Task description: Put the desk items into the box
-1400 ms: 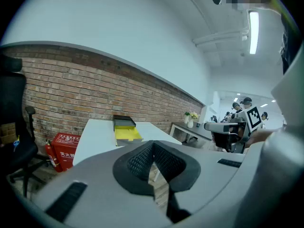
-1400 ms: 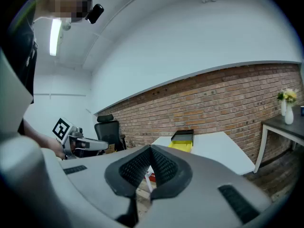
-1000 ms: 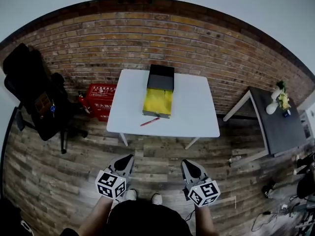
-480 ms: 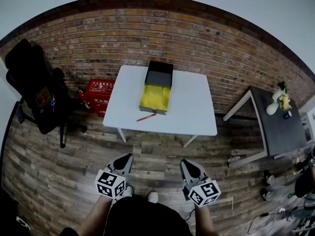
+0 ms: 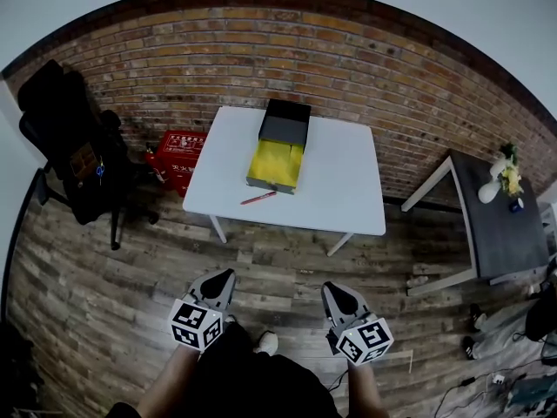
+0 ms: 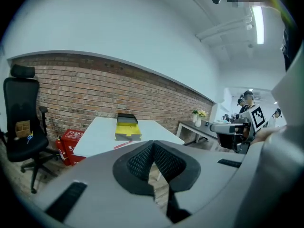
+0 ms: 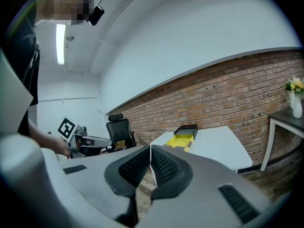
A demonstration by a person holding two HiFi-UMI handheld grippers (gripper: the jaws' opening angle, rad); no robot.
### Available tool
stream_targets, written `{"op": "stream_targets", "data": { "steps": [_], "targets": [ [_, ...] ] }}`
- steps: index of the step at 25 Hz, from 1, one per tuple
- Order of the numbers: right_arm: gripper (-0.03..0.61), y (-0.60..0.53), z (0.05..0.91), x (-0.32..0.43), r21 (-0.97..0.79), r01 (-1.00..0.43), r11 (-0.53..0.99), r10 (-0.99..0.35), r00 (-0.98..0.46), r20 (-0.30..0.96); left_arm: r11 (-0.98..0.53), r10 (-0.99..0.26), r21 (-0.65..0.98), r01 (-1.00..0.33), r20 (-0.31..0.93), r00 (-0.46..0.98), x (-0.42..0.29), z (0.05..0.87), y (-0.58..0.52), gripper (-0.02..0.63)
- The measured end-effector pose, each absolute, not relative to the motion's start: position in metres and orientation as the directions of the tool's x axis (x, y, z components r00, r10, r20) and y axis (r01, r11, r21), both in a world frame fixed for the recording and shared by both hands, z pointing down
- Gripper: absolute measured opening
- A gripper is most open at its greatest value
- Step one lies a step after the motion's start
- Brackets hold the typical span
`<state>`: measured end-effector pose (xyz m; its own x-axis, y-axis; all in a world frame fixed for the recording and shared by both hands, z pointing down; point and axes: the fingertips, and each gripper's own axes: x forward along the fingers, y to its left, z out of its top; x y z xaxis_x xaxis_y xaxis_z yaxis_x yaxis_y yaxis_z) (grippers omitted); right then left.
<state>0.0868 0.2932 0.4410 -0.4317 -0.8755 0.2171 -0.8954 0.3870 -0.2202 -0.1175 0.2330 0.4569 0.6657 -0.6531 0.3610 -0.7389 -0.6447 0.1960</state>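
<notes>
A white table stands against the brick wall, well ahead of me. On it lies an open box with a yellow inside and a dark lid, and a red pen lies just in front of the box. My left gripper and right gripper hang low over the wooden floor, far short of the table. Both are shut with nothing between the jaws. The box and pen also show in the left gripper view, and the box in the right gripper view.
A black office chair stands at the left, with a red crate beside the table. A dark side table with a vase of flowers sits at the right. Cables lie on the floor at far right.
The view has shifted slightly; the table and box sit a little higher and to the right in the head view. Both grippers stay shut and low.
</notes>
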Motion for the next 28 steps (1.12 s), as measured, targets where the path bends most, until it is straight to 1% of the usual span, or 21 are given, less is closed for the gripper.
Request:
{"op": "stream_targets", "data": {
  "steps": [8, 14, 28],
  "targets": [
    [0.023, 0.289, 0.444, 0.086, -0.214, -0.891, 0.399, -0.87, -0.442, 0.217, -0.632, -0.656, 0.197, -0.749, 0.378, 0.653, -0.115, 0.461, 0.228, 0.014],
    [0.023, 0.274, 0.446, 0.089, -0.212, -0.899, 0.383, -0.877, -0.426, 0.222, -0.673, -0.617, 0.213, -0.709, 0.367, 0.696, -0.103, 0.466, 0.211, 0.014],
    [0.023, 0.178, 0.444, 0.097, -0.196, -0.924, 0.329, -0.898, -0.371, 0.239, -0.711, -0.576, 0.222, -0.668, 0.361, 0.733, -0.091, 0.475, 0.103, 0.014]
  ]
}}
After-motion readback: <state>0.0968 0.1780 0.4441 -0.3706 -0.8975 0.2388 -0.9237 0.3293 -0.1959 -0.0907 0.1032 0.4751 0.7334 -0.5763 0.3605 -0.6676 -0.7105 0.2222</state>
